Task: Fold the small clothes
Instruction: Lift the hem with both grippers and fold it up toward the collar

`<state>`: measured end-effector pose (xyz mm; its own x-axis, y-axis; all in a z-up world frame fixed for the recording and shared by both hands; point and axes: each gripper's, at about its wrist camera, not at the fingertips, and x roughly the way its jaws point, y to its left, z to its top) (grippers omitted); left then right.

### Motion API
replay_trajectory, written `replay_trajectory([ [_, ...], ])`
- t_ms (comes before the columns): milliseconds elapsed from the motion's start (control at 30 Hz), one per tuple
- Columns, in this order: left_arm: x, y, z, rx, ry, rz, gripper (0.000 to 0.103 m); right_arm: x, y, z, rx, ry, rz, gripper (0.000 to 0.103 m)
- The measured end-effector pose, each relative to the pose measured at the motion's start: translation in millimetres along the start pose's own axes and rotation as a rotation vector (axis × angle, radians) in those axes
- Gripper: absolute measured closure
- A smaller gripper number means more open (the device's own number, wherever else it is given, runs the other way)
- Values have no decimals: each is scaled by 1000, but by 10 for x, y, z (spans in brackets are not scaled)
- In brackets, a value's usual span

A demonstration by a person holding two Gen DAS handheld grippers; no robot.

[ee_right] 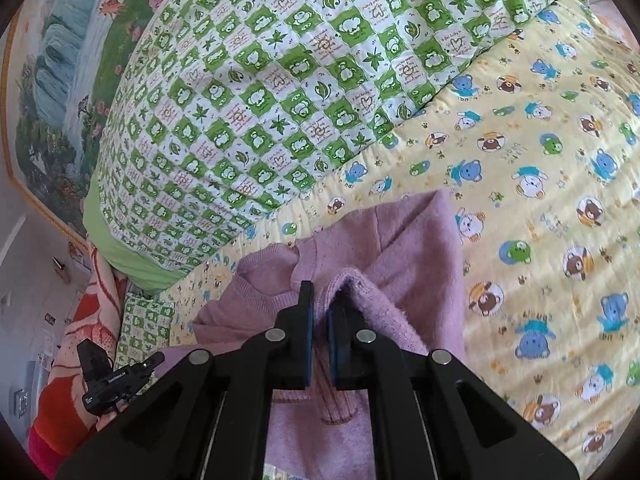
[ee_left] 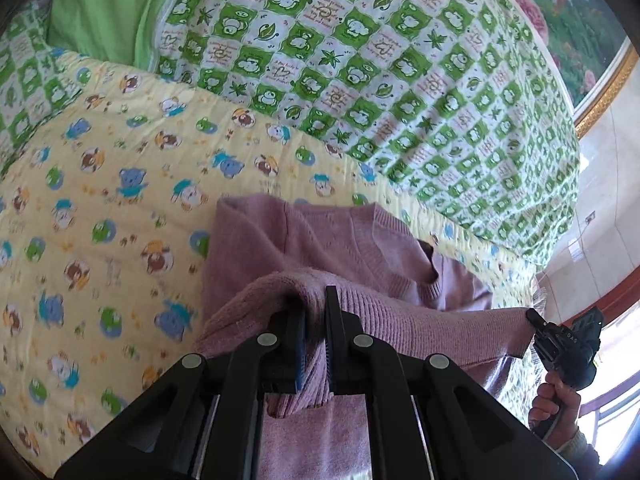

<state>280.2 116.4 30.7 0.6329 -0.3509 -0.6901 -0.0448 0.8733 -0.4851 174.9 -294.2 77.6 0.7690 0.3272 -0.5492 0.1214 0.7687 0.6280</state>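
1. The bed (ee_left: 100,208) is covered by a yellow sheet printed with bears.
2. A green-checked quilt (ee_left: 360,80) is laid across its far side.
3. A pink sweater (ee_left: 320,248) is spread on the sheet.

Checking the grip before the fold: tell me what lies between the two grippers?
The pink sweater's ribbed hem spans from the left gripper to the right gripper, both clamped on it; nothing else shows between them in the left wrist view.

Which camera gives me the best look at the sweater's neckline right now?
Left wrist view: the pink sweater shows its ribbed V neckline almost whole, beyond the left gripper. The right wrist view shows only a short stretch of it, beside the right gripper.
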Motion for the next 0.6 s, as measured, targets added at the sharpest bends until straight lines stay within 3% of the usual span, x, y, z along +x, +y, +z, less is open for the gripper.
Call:
replay_trajectory([
  [267, 595, 128, 306, -36, 32, 52, 97, 576, -221, 307, 13, 46, -59, 96],
  [467, 891, 152, 373, -14, 48, 94, 97, 831, -416, 380, 30, 69, -87, 96],
  [600, 1022, 277, 376, -60, 80, 106, 91, 985, -557, 405, 66, 103, -111, 95],
])
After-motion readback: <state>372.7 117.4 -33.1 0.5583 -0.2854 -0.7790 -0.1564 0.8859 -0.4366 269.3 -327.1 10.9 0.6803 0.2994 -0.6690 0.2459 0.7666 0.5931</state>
